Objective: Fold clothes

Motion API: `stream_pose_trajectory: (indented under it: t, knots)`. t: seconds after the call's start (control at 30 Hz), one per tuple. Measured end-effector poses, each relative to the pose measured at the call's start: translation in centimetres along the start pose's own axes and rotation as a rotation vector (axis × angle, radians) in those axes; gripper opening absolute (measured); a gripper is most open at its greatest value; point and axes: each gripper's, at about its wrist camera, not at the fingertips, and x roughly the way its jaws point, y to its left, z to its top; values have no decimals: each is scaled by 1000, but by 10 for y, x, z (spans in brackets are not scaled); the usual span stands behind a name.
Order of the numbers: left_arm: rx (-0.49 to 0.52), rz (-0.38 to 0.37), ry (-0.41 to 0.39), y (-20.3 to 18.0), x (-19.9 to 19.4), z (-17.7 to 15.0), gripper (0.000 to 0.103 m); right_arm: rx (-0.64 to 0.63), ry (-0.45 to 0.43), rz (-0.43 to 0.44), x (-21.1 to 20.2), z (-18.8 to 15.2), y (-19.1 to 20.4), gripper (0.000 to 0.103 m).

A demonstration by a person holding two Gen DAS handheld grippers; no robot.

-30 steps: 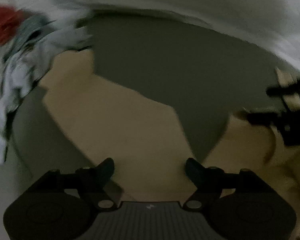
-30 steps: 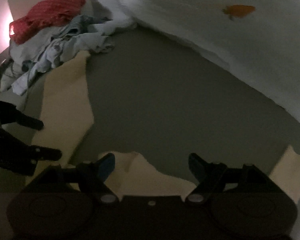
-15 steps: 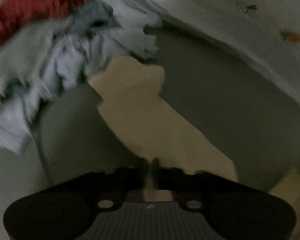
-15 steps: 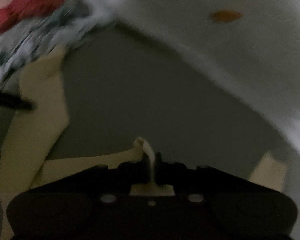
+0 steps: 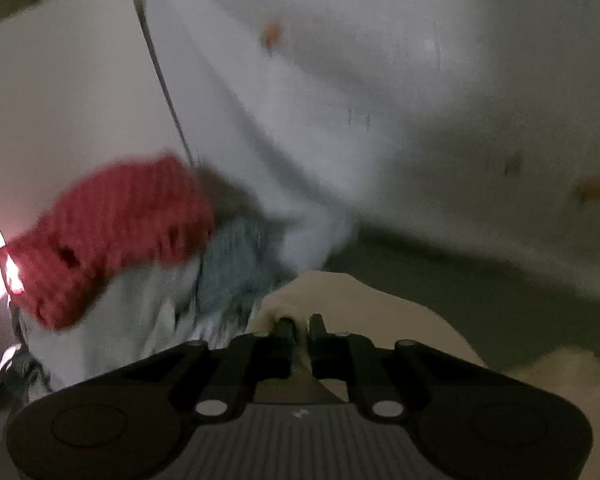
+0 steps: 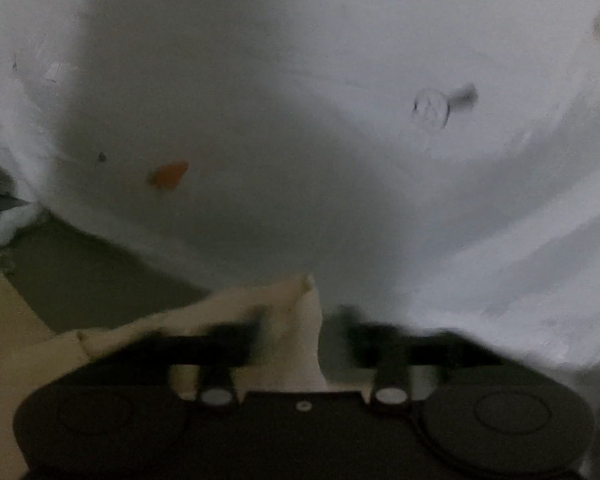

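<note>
Left tool point(image 5: 300, 326) pinching the cream cloth point(image 5: 360, 308) on the grey surface point(image 5: 440, 256), right tool point(image 6: 300, 332) blurred, jaws parted around a raised cloth corner point(image 6: 306, 284), clothes pile point(image 5: 140, 240) lying far left.

Setting: home interior, prob. a bedroom or laundry corner, dimly lit. Evidence: white sheet point(image 5: 380, 120) w/ small orange marks draped across the far side; unsorted laundry pile point(image 5: 160, 304) at left, incl. a red knit garment point(image 5: 120, 232) on top of grey and pale items; cream garment point(image 5: 360, 308) spread on a grey-green surface point(image 6: 92, 280). Plain white panel point(image 5: 68, 100) at far left.
</note>
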Motion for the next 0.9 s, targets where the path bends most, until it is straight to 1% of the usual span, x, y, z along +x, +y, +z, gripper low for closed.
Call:
stream_pose_trajectory:
  t: [0.03,0.07,0.1,0.13,0.17,0.2,0.23,0.3,0.33,0.37,0.43,0.5,0.53,0.57,0.6,0.63,0.67,0.73,0.8,0.83,0.9]
  knots:
    - [-13,-13,27,2,1,-5,20,57,-9,7,-4,-4,-10,67]
    - [-31,-33,42,3,-1,-12,25,133,1,16,-6,-10,-23,70]
    - [-51,-55,53,5,-5,-20,37,211,15,9,-5,-18,-36,70]
    - [-63,-84,62,4,-13,-30,47,281,28,-7,-4,-26,-49,71]
    - [-65,-115,69,0,-20,-39,50,343,54,-39,1,-33,-58,71]
    - [-56,-153,77,-5,-25,-48,50,372,84,-69,7,-40,-63,71]
    - [-44,-192,85,-12,-30,-56,50,367,114,-92,13,-48,-66,71]
    - [-11,-282,107,-30,-40,-71,51,324,197,-105,31,-63,-63,71]
    - [11,-315,118,-40,-42,-77,54,301,241,-108,40,-72,-60,72]
    - [39,-348,127,-51,-44,-82,54,277,285,-112,50,-80,-57,75]
    - [91,-404,138,-72,-48,-91,54,268,352,-116,70,-93,-49,75]
    - [158,-422,137,-89,-51,-94,54,255,339,-112,75,-103,-41,78]
    - [186,-427,129,-95,-52,-94,54,247,324,-109,76,-107,-38,57]
    - [211,-432,119,-100,-55,-93,55,235,303,-109,72,-112,-35,29]
    - [236,-436,110,-105,-57,-92,56,227,288,-116,65,-114,-34,4]
    - [251,-439,101,-108,-59,-91,57,229,272,-124,57,-113,-36,2]
    - [258,-438,97,-111,-59,-90,57,239,223,-143,41,-112,-41,2]
    - [258,-433,93,-111,-58,-86,57,226,130,-245,1,-113,-55,2]
    - [246,-432,89,-110,-57,-83,57,187,47,-428,-52,-116,-72,2]
    - [238,-432,93,-110,-56,-83,57,170,20,-522,-79,-119,-82,2]
    - [231,-428,107,-109,-53,-82,57,165,8,-706,-130,-138,-106,2]
